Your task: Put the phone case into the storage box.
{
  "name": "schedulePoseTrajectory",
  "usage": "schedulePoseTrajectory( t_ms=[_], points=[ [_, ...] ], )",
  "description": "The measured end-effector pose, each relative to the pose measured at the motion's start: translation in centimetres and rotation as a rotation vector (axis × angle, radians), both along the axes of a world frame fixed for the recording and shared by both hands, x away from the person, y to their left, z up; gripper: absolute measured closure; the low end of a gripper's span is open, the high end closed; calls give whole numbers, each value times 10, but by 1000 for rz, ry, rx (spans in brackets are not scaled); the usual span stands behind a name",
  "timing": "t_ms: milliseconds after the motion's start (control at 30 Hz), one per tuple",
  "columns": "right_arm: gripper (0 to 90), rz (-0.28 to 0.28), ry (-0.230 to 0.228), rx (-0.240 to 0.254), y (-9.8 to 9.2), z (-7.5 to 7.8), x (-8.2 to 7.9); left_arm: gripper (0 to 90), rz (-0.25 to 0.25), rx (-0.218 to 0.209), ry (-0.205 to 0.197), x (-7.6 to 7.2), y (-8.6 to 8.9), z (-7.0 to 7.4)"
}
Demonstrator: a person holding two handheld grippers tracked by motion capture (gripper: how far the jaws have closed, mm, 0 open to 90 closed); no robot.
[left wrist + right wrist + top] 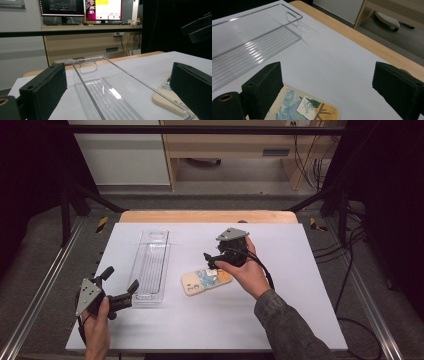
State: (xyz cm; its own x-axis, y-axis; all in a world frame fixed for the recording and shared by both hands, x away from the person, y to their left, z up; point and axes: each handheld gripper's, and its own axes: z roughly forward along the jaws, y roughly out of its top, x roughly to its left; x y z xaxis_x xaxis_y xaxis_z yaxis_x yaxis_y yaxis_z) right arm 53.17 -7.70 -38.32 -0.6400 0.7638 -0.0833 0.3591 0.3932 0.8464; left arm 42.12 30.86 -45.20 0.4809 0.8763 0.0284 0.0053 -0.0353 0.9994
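Observation:
A clear plastic tray (150,264) lies lengthwise on the white sheet, left of centre, with nothing in it. To its right a cream phone case (206,281) with a painted picture lies flat. My right gripper (212,259) hovers just above the case's far end, open, its jaws straddling the picture end (304,107) without touching it. My left gripper (120,280) is held at the tray's near left corner, also open. In the left gripper view the tray (107,92) runs away between the jaws and the case (163,96) lies right of it.
The white sheet (280,310) covers most of the table, and a wooden edge (207,216) shows at the back. Metal rails (40,290) run along both sides. Cables (350,270) hang at the right. A desk with monitors (82,10) stands beyond the table.

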Motion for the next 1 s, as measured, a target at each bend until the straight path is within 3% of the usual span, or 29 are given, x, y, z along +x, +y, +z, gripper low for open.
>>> schedulePoseTrajectory(
  t_ms=[233, 667, 800, 1000],
  points=[
    [195, -18, 17, -5, 3, -8, 10, 9, -2, -2, -2, 0, 0, 0],
    [589, -14, 89, -12, 10, -31, 31, 8, -10, -2, -6, 0, 0, 0],
    [641, -32, 93, -33, 14, -39, 36, 8, -9, -1, -5, 1, 0, 0],
    [732, -37, 99, -26, 20, -49, 42, 8, -7, -3, -3, 2, 1, 0]
  ],
)
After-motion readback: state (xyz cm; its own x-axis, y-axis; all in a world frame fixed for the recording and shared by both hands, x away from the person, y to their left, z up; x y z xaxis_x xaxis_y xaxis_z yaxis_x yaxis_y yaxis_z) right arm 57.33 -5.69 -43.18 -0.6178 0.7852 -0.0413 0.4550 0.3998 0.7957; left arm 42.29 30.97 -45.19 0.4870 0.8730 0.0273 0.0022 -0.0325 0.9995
